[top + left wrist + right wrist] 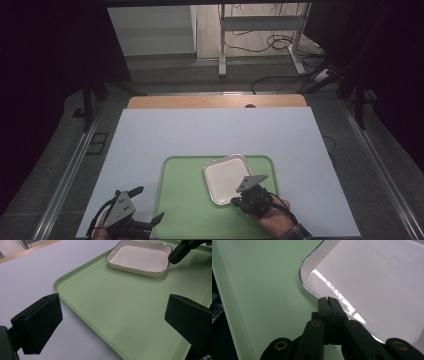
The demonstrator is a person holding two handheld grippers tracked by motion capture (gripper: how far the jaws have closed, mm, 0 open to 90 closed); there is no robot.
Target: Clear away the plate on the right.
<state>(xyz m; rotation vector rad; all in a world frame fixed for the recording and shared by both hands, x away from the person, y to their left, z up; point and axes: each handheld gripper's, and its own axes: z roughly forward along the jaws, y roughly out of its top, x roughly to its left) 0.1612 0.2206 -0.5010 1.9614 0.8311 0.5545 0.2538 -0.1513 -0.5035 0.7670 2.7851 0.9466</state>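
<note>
You've got one white square dish (227,178) with nothing in it, sitting on one green tray (182,210) toward the tray's right side, on the white tabletop (210,132). Your right gripper (328,299) has its jaws pinched together on the dish's near rim. Your left gripper (110,322) sits wide apart and holds nothing, low over the tray's near-left corner.
</note>
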